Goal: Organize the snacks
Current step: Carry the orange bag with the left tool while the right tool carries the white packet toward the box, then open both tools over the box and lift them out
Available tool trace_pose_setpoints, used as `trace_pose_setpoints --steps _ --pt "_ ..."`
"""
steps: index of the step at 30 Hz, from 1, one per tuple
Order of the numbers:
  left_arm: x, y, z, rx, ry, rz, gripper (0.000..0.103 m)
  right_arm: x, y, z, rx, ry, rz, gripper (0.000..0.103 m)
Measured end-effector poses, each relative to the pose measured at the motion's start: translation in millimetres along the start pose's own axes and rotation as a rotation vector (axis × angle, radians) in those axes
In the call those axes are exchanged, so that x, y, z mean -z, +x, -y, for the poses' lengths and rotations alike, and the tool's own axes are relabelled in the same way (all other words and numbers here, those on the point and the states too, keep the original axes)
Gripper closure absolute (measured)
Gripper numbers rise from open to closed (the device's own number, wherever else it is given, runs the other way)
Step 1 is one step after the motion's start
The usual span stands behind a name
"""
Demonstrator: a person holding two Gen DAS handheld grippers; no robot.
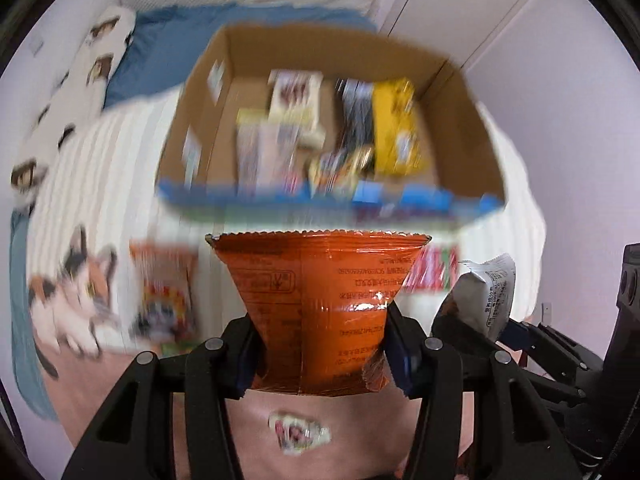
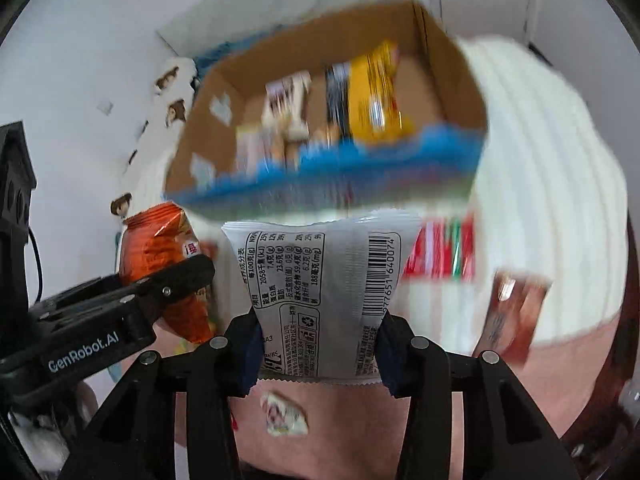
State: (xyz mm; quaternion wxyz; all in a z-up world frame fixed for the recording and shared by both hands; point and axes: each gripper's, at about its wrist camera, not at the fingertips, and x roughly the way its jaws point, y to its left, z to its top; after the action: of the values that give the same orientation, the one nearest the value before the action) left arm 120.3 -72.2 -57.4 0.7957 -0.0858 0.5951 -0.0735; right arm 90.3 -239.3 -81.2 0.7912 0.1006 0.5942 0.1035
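Two packets are in hand at once, each pinched low down between its jaws. Left gripper [image 1: 322, 356] is clamped on the orange snack bag [image 1: 320, 300]; right gripper [image 2: 318, 346] is clamped on the white snack packet [image 2: 324, 292], barcode side showing.

The cardboard box [image 1: 280, 52] sits at twelve o'clock from both, open-topped on the bed. Inside lie several snacks, among them a yellow packet [image 1: 396, 128], though blur hides their exact order. I judge the job roughly half done.

Loose ones left outside: a colourful bag [image 1: 166, 292] at nine o'clock, a red-striped packet [image 2: 440, 252] at two o'clock, a brown packet [image 2: 512, 316] at three, and a small wrapped sweet [image 2: 284, 418] at six.

Bare cardboard shows along the box's left half. Its blue near rim [image 2: 360, 160] probably needs clearing first.
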Motion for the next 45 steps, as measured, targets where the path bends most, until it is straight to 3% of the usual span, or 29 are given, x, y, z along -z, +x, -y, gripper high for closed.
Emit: trace_pose_setpoints --steps 3,7,13,18,27,29,31,35,45 --pt "-46 -10 12 -0.019 0.044 0.034 0.053 -46 -17 1 0.014 -0.017 0.031 0.054" --pt "-109 15 0 -0.032 0.039 0.027 0.052 -123 -20 10 0.082 -0.017 0.059 0.054" --pt "-187 67 -22 -0.080 -0.005 -0.082 0.052 -207 15 42 0.167 0.019 0.002 0.054" --pt "-223 120 -54 -0.118 -0.054 -0.176 0.052 -248 63 61 0.189 0.064 -0.067 0.054" --pt "-250 172 -92 -0.150 -0.096 -0.279 0.052 -267 120 84 0.197 0.127 -0.138 0.054" --pt "-252 184 -98 -0.144 -0.107 -0.321 0.049 -265 122 86 0.233 0.139 -0.136 0.046" --pt "-253 186 -101 -0.126 -0.125 -0.315 0.035 -263 123 83 0.227 0.135 -0.136 0.020" --pt "-253 179 -99 -0.106 -0.131 -0.281 0.013 -261 129 73 0.232 0.102 -0.146 0.011" --pt "-224 165 -81 -0.089 -0.107 -0.242 0.012 -245 135 60 0.243 0.056 -0.153 0.007"
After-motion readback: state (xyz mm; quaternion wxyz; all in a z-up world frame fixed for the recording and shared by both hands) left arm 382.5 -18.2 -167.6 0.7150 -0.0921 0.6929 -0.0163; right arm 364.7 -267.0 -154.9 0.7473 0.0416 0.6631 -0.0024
